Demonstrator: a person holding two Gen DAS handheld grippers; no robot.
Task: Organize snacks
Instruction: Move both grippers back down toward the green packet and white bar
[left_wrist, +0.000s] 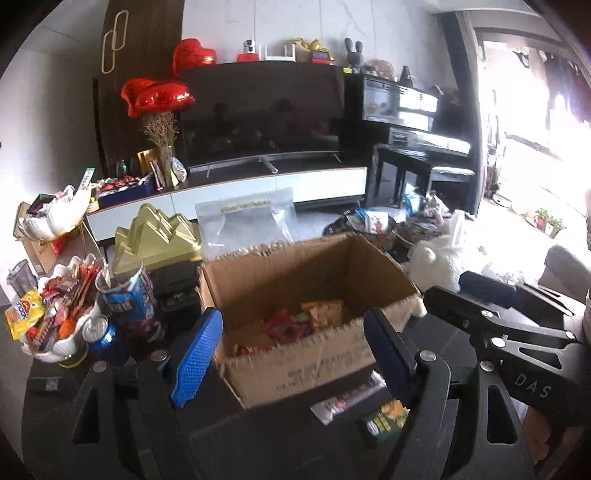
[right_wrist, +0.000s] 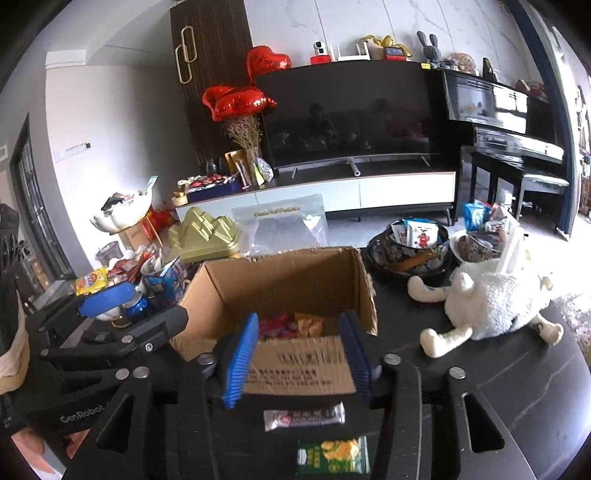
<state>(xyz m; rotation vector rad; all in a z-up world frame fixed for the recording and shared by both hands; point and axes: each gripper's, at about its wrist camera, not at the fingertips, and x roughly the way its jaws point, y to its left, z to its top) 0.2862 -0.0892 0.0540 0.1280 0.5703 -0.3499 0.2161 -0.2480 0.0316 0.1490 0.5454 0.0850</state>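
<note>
An open cardboard box (right_wrist: 280, 295) stands on the dark table (right_wrist: 498, 373), flaps up, with red and orange snack packets (right_wrist: 291, 325) lying in its bottom. The right gripper (right_wrist: 295, 362) hovers low in front of the box's near wall, its blue-padded jaws spread wide with nothing between them — the gap frames the printed face of the carton. Just below it on the table lie two loose snacks: a silvery bar wrapper (right_wrist: 304, 415) and, nearer the camera, a green packet (right_wrist: 332, 456). The left gripper (left_wrist: 291, 354) is likewise wide open and empty, held before the same box (left_wrist: 306, 295) from the left side; the bar (left_wrist: 351, 400) and green packet (left_wrist: 386, 417) show beneath its right finger. To the left of the box a white dish (left_wrist: 59, 347) is heaped with sweets, with a blue can (left_wrist: 105, 338) beside it. A white plush toy (right_wrist: 495, 306) lies on the table to the right, apart from the box, and a dark bowl (right_wrist: 410, 254) of packets sits behind it.
</note>
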